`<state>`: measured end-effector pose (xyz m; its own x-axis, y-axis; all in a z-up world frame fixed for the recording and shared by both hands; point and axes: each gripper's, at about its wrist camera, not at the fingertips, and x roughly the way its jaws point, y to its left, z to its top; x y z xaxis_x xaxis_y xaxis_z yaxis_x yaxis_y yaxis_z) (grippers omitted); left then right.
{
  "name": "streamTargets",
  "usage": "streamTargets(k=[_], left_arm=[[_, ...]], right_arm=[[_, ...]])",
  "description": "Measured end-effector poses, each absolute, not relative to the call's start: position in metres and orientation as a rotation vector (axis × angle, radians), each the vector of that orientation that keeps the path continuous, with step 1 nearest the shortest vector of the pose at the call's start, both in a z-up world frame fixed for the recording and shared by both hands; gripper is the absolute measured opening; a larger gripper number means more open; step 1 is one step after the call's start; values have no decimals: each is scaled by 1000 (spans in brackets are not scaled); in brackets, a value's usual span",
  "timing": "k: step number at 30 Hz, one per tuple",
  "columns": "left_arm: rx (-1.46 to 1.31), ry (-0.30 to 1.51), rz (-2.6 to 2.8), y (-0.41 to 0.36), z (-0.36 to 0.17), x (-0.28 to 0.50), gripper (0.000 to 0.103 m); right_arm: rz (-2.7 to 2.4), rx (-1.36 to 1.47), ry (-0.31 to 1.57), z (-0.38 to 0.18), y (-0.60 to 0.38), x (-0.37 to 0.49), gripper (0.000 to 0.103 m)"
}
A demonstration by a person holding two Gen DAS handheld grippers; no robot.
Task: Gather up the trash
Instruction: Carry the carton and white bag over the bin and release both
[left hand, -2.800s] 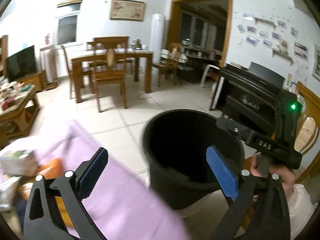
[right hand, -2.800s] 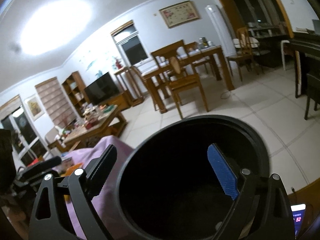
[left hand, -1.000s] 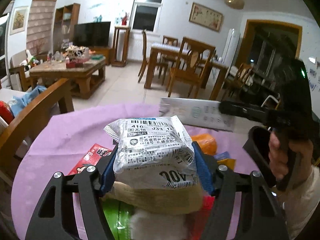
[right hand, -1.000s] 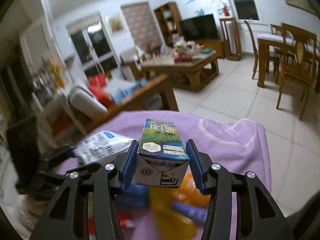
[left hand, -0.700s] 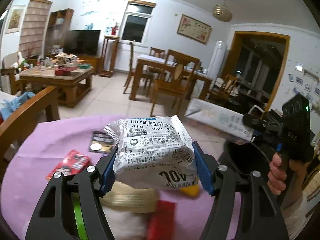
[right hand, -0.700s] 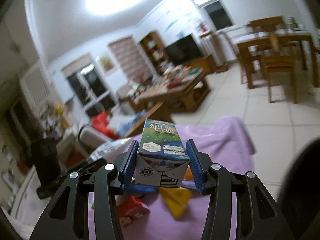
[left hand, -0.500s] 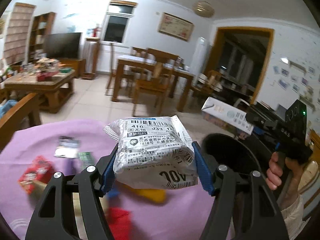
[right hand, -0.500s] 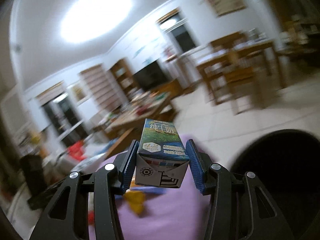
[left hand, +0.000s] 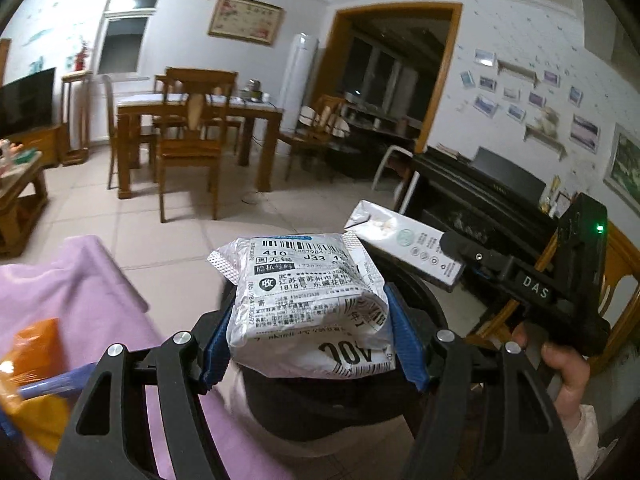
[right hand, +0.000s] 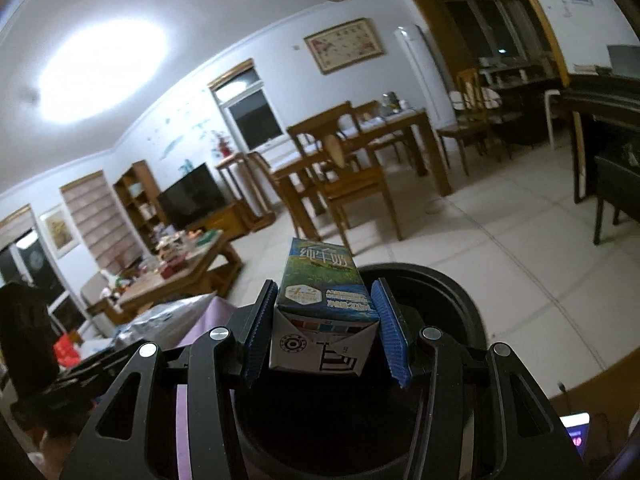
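My left gripper (left hand: 310, 334) is shut on a silver-white plastic mailer bag (left hand: 308, 308) with a printed label and holds it over the black trash bin (left hand: 332, 404). My right gripper (right hand: 326, 334) is shut on a small milk carton (right hand: 324, 312) with a green and blue print, held above the open bin (right hand: 452, 292). In the left wrist view the right gripper (left hand: 456, 258) and its carton (left hand: 404, 246) hang over the bin's far side. The mailer bag also shows at the left in the right wrist view (right hand: 172, 320).
A purple cloth (left hand: 80, 300) with an orange wrapper (left hand: 32, 344) and other litter lies left of the bin. A wooden dining table with chairs (left hand: 188, 128), a coffee table (right hand: 176, 276), a TV (right hand: 192, 196) and a dark piano (left hand: 480, 200) stand on the tiled floor.
Both grippers swung right, from over the littered purple cloth to over the black bin, each still holding its item. The bin now sits directly beneath both.
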<state>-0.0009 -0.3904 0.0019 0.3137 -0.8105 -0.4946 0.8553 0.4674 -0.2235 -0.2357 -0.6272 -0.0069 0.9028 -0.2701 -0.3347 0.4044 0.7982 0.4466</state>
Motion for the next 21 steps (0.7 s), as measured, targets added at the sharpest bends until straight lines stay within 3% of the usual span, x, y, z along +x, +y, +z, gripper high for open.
streamTargets(k=[19,21], left_arm=[[160,648,-1097,-430,-21,-15,67],[179,638,-1088,-432,-18,-19,72]], right_arm=[[-363,605,296,-50,-631,-208,50],[-351,610,299,-51,-639,-203,52]])
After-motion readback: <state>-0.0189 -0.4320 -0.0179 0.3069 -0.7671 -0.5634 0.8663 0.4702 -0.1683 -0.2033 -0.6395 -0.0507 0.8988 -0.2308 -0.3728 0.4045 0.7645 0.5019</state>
